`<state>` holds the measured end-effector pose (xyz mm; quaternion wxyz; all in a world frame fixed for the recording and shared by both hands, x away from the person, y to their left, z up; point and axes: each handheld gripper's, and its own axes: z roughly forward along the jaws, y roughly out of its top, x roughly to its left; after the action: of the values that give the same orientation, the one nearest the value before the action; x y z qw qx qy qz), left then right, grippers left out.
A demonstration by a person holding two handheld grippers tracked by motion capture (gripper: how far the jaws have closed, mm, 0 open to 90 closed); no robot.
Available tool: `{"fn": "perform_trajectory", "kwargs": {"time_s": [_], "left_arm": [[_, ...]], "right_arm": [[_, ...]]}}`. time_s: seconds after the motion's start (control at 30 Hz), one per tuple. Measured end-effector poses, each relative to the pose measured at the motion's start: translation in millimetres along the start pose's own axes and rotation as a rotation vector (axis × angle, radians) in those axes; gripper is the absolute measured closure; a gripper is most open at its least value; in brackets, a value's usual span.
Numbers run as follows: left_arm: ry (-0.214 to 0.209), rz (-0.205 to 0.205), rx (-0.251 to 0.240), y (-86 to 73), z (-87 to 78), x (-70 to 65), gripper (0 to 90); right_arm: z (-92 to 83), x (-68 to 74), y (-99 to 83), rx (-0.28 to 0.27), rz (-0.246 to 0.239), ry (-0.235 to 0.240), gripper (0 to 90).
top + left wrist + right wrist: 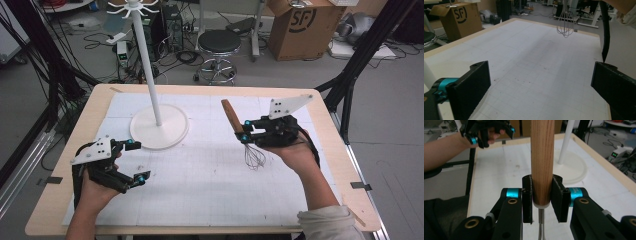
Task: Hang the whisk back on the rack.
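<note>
R gripper (pixel 541 202): fingers (pixel 527 197) shut tight on the whisk (pixel 245 137), pads clamped on both sides of the wooden handle just above its lower end. In the R gripper view the handle stands upright at frame centre, w/ the metal stem running down out of the bottom edge between the fingers. In the high view the whisk sits right of centre: handle angled toward upper left, wire loops hanging below the gripper, clear of the counter (pixel 200 170). The left gripper view shows the loops dangling at top centre, off the surface.

L gripper (pixel 134 161): fingers (pixel 471 85) spread wide, nothing between them; only bare white mat shows in the gap. It sits at lower left of the high view, held by the hand, well apart from the whisk.

Further out: white stand (pixel 159 125) w/ round base, left of centre on the counter, pole rising to the top of frame, hooks at its head. Behind the counter, on the floor: stool (pixel 219 45) at top centre, cardboard box (pixel 300 25) at upper right.
</note>
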<state>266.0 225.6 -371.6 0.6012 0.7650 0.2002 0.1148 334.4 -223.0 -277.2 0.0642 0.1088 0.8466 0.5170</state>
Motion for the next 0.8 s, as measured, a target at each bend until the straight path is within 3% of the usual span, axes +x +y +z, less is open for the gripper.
{"fn": "perform_trajectory", "kwargs": {"time_s": [0.1, 0.43, 0.73, 0.8], "left_arm": [[-0.005, 0.008, 0.001, 2.0, 1.7, -2.8, 3.1], [-0.014, 0.011, 0.011, 2.2, 6.3, -5.0, 3.0], [-0.019, 0.008, 0.013, 1.0, 7.3, -5.3, 3.0], [-0.017, 0.009, 0.014, 0.9, 6.4, -4.7, 3.1]], "right_arm": [[4.2, -4.0, 6.4, -0.009, 0.002, 0.004, 73.5], [27.5, -24.2, 54.6, -0.056, 0.007, 0.098, 73.5], [44.2, -35.1, 83.7, -0.053, -0.011, 0.112, 73.5], [50.2, -38.2, 93.8, -0.031, -0.044, 0.099, 73.5]]}}
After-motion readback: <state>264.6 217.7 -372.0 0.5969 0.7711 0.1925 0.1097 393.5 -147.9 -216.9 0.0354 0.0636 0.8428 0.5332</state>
